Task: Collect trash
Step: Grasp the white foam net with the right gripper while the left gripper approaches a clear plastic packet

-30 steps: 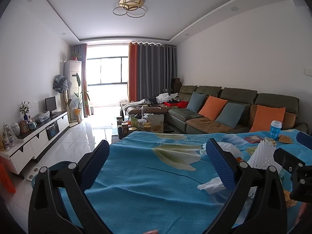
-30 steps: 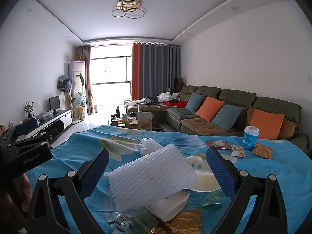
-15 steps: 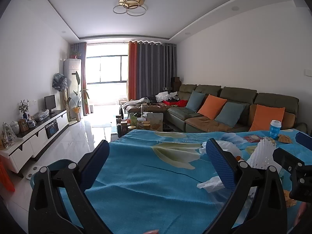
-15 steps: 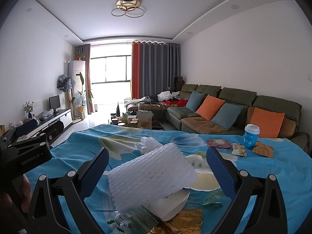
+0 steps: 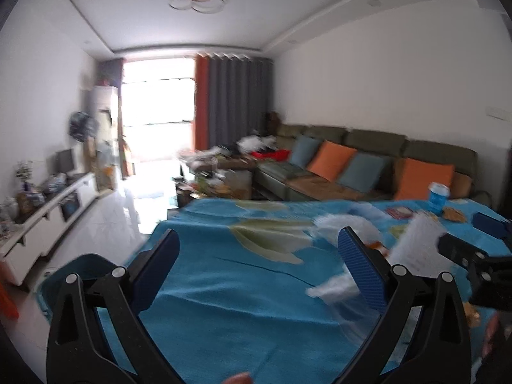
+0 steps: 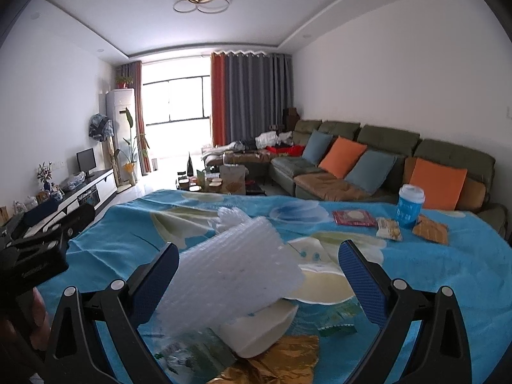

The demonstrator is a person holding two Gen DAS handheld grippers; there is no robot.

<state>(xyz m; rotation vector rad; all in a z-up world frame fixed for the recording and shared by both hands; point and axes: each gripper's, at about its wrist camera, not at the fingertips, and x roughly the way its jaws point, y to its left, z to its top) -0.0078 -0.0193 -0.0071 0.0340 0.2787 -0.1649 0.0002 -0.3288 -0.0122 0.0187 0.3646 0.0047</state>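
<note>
The left tongs are swung leftward, spread and empty; foam netting is framed between the spread right tongs, ungripped.

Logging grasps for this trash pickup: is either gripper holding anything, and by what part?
Nothing is held. Left gripper is open over bare cloth; right gripper is open around the white foam net, not clamping it.

The table is covered in a bright turquoise cloth printed with big cream and pale-green flowers. A white ribbed foam sheet is seen, plus a crinkly gold wrapper, a red packet and a blue cup with a white lid. Both tools are done in black with blue textured pads. Orange and grey-blue cushions are spotted on the olive sofa.
</note>
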